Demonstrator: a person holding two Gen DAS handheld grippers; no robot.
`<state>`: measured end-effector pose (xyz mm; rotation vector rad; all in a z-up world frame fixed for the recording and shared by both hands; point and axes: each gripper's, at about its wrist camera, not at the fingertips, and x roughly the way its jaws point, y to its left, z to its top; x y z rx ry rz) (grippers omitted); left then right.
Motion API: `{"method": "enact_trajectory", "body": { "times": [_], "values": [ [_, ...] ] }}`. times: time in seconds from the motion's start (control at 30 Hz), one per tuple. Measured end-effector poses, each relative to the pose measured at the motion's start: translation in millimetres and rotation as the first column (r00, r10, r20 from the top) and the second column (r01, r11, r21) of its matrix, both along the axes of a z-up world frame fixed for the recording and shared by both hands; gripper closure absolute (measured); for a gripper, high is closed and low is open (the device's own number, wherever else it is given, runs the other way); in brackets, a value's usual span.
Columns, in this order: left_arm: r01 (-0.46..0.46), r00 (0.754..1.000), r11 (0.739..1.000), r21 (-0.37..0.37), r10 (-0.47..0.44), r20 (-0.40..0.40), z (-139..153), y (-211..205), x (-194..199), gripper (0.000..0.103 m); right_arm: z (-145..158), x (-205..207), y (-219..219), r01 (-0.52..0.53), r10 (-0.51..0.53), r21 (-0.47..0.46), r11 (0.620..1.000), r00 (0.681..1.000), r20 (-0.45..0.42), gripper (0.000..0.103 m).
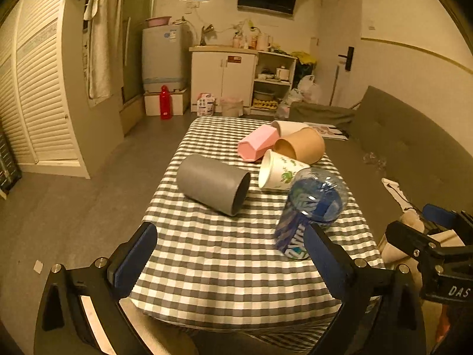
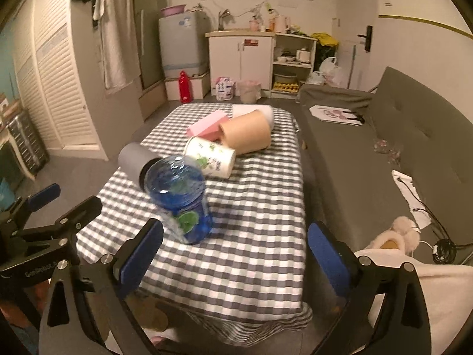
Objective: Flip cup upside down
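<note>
Both hand-held grippers, left point(image 1: 230, 254) and right point(image 2: 235, 251), gape wide over the tabletop's point(image 1: 224, 266) near edge, holding nothing. Left to right: grey cup point(image 1: 212, 184) on its side, floral paper cup point(image 1: 279, 173) beside it, blue bottle point(image 1: 310, 207) tilted mid-tabletop; pink point(image 1: 257, 146), tan point(image 1: 301, 145) and white point(image 1: 288, 127) cups clustered toward far edge.

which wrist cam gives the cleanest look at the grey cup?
Left wrist: the grey cup lies on its side, fully visible, open end showing. In the right wrist view the blue cup hides most of it.

left hand-held gripper point(image 1: 230, 254) - jaws wide apart, holding nothing | right hand-held gripper point(image 2: 235, 250) - likewise spread, unladen
</note>
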<state>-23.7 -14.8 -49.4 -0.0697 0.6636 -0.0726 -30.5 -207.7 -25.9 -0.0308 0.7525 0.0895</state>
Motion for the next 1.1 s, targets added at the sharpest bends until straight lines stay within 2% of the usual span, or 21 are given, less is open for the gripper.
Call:
{"method": "enact_trajectory", "body": {
  "times": [0.83,1.1],
  "values": [
    [-0.025,0.999,1.000,-0.005,0.026,0.030,3.0,7.2,-5.5,0.000,-7.1,3.1,2.7,0.015,-0.015,-0.020,1.000,1.000,-0.015,0.000],
    [-0.040,0.998,0.999,0.024,0.039,0.040,2.5,5.7,-6.6,0.000,-7.9,2.7,2.4,0.013,-0.014,-0.022,1.000,1.000,-0.019,0.000]
  ]
}}
